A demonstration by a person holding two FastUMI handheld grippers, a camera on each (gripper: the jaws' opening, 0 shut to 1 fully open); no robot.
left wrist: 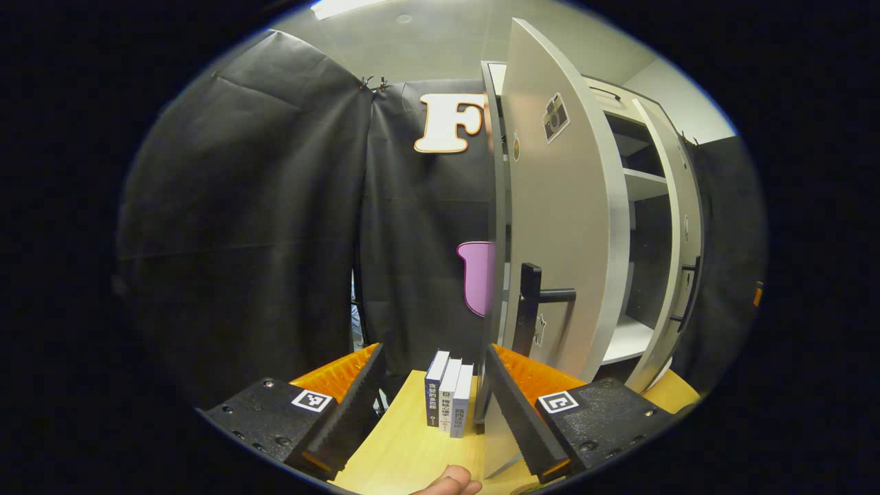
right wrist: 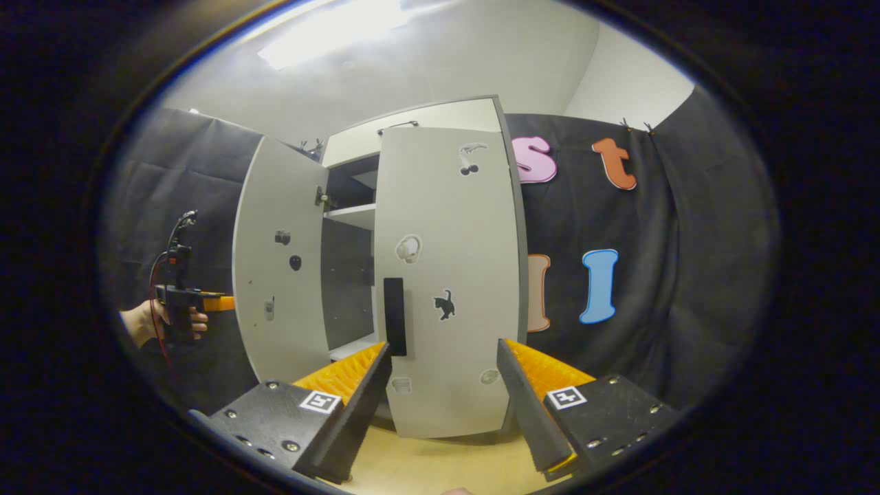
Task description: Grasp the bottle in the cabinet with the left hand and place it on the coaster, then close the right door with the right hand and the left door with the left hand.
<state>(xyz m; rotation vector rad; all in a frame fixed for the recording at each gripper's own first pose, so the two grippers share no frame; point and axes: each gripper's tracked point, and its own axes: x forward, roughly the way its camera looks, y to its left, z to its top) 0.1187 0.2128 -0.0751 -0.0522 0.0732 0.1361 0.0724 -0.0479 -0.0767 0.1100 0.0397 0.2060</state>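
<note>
Left gripper, jaws spread wide and empty, faces the pale grey left cabinet door, whose edge sits just beside its right finger. Right gripper, likewise wide open and empty, faces the nearly closed grey right door close ahead.

Left gripper view: low over the table, close beside the left door, facing its edge and the booth wall; right gripper view: close before the right door, facing it square-on; shared: the cabinet, both doors.
</note>
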